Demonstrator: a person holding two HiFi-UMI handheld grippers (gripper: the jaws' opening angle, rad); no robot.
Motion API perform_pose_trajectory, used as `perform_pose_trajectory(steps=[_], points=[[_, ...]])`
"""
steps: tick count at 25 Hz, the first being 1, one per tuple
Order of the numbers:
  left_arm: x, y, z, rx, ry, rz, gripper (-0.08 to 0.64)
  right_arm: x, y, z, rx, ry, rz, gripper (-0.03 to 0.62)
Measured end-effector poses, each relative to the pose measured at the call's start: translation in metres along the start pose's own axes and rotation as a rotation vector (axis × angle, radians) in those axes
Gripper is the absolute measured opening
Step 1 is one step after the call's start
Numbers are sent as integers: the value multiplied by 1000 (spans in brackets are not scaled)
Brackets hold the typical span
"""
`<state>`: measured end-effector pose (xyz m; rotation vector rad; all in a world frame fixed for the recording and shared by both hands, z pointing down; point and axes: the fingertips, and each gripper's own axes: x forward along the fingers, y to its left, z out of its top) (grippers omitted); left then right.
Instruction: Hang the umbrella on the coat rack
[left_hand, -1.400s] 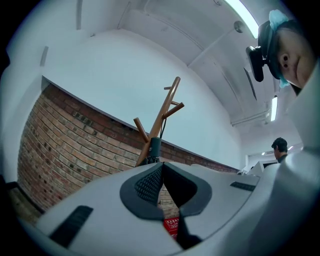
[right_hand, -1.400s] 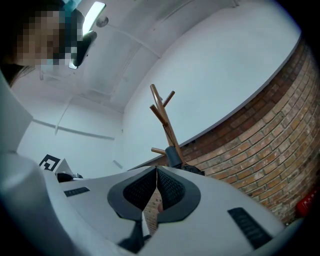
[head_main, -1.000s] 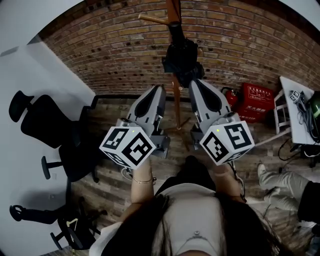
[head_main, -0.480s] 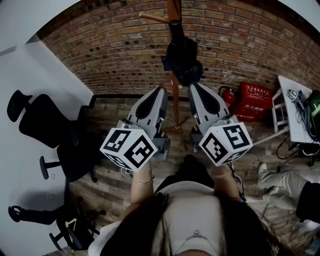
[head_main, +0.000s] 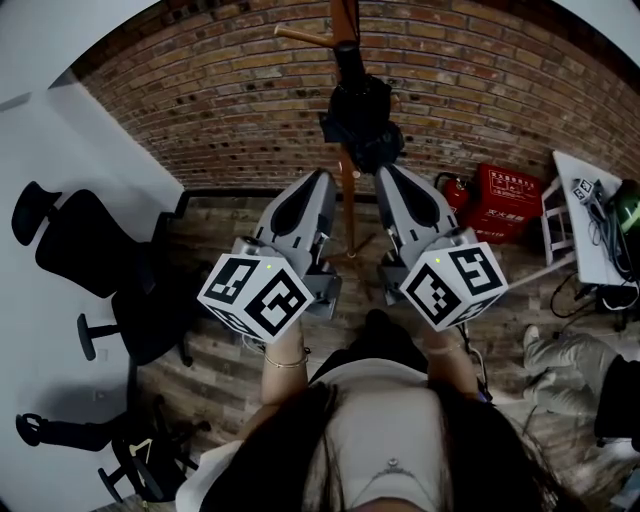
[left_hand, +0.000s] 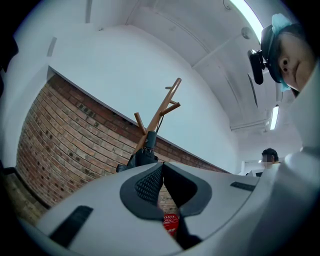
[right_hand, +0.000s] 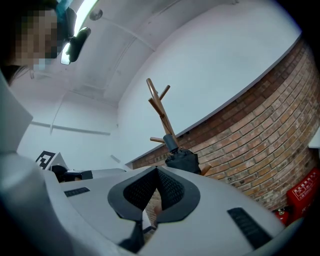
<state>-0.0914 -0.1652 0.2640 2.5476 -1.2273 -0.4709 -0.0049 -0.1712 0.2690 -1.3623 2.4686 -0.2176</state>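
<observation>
The left gripper (left_hand: 161, 166) has its jaws brought together at the tips, with nothing between them; only brick wall (left_hand: 55, 135) shows through the narrow gap lower down. The right gripper (right_hand: 156, 171) is the same: dark ribbed pads (right_hand: 172, 189) meeting at the tips, holding nothing.

In the head view both grippers are held out in front of the person's chest, level with each other and side by side. The left gripper (head_main: 318, 180) and right gripper (head_main: 386, 172) both point forward, and their tips lean slightly toward one another. Their marker cubes (head_main: 255, 292) sit nearest the body. The person's forearms come up under them, the left wrist (head_main: 285, 358) wearing a thin bracelet.

The wooden coat rack (head_main: 348, 205) stands just beyond, its pole showing between the two tips. The black umbrella (head_main: 362, 115) hangs folded from the rack, against the pole, apart from both grippers. A black office chair (head_main: 90, 250) stands to the left, and a red box (head_main: 510, 205) sits by the wall on the right.
</observation>
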Motion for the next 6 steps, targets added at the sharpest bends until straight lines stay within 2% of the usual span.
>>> perform_pose_trajectory(steps=[6], points=[[1, -1, -2, -4, -1, -1, 8, -2, 3, 3, 11, 6, 21, 35]])
